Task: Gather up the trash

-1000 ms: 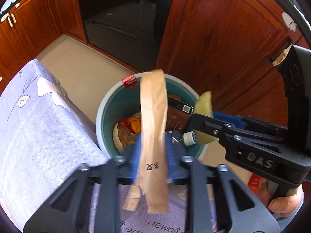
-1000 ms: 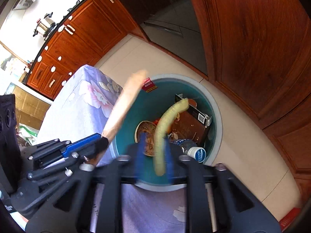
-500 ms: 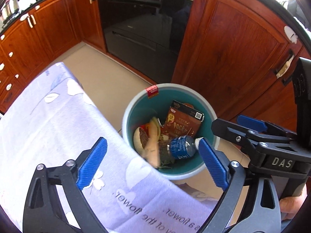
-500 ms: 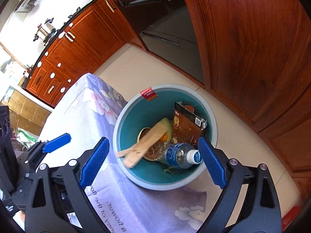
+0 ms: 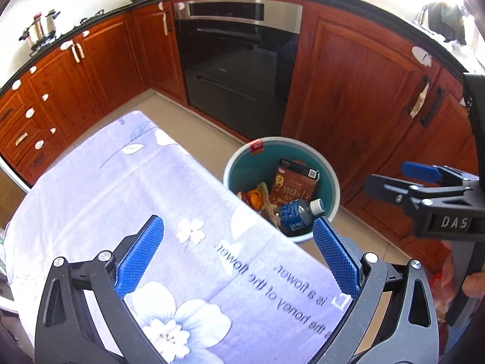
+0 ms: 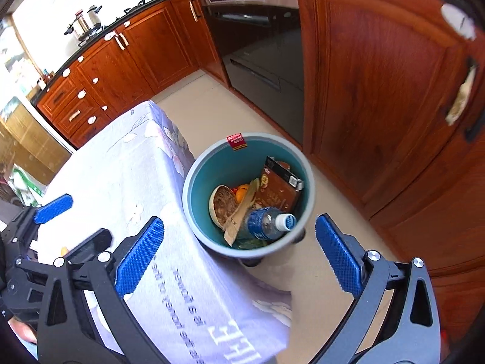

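Note:
A round teal trash bin (image 5: 239, 166) (image 6: 200, 182) stands on the floor beside the table. It holds a brown snack box (image 5: 292, 183) (image 6: 272, 191), a blue-labelled water bottle (image 5: 298, 214) (image 6: 266, 223), a brown paper strip (image 6: 239, 215), orange peel (image 5: 254, 197) and a coconut-like shell (image 6: 224, 204). My left gripper (image 5: 239, 261) is open and empty above the floral tablecloth (image 5: 121, 188). My right gripper (image 6: 239, 261) is open and empty above the bin's near edge. It also shows at the right of the left wrist view (image 5: 424, 182).
Wooden cabinets (image 5: 348, 106) and a black oven (image 5: 239, 69) line the far wall. The tablecloth's corner (image 6: 212, 318) hangs down next to the bin. Beige floor (image 6: 318, 261) surrounds the bin. A pot (image 6: 86, 22) sits on the counter.
Both grippers opened and dropped their trash, the paper strip and a yellow-green peel, into the bin. Both have since lifted up and pulled back from the bin.

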`<state>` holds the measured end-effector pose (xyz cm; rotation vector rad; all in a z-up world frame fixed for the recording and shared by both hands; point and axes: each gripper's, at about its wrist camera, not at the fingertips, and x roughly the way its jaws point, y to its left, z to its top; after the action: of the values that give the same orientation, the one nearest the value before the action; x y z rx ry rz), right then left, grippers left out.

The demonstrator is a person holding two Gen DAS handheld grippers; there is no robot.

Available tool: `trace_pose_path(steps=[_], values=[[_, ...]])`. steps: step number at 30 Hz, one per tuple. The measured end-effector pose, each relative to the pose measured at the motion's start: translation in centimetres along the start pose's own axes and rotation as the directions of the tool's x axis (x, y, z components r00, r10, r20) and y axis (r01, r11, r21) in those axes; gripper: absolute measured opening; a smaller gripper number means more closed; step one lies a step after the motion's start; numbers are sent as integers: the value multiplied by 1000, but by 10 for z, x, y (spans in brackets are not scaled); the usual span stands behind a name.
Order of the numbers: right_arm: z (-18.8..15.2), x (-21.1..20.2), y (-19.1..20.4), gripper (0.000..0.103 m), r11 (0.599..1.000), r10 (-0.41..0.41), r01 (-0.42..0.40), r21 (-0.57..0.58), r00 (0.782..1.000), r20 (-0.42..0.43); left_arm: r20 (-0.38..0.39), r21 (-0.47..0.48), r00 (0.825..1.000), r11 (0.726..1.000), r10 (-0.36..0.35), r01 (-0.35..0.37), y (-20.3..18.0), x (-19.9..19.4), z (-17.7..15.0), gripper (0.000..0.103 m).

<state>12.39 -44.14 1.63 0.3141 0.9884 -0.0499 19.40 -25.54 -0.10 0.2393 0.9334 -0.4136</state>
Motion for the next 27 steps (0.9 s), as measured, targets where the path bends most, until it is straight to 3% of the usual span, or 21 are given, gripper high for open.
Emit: trace_pose_path(steps=[5,11,17,27], values=[[-18,-24,8,96,997,-68,69,-40,997,23,7,-32,1000,999,30,-30,16,-28,-22,99],[-40,-31,24,96,984,-146,144,-102,989,-10,2,-102,999,994,36,-36,36,-50,-51,99],[-61,-27,34,96,985,-132,124,-121,990,-55,-11,-151,1000,988,30,-31,46,-56,-69,99],[-80,-31,40,96,976,-168,157,-152,984,-64,-12,-118,999,992,51,-52,35,-59,-79,99]])
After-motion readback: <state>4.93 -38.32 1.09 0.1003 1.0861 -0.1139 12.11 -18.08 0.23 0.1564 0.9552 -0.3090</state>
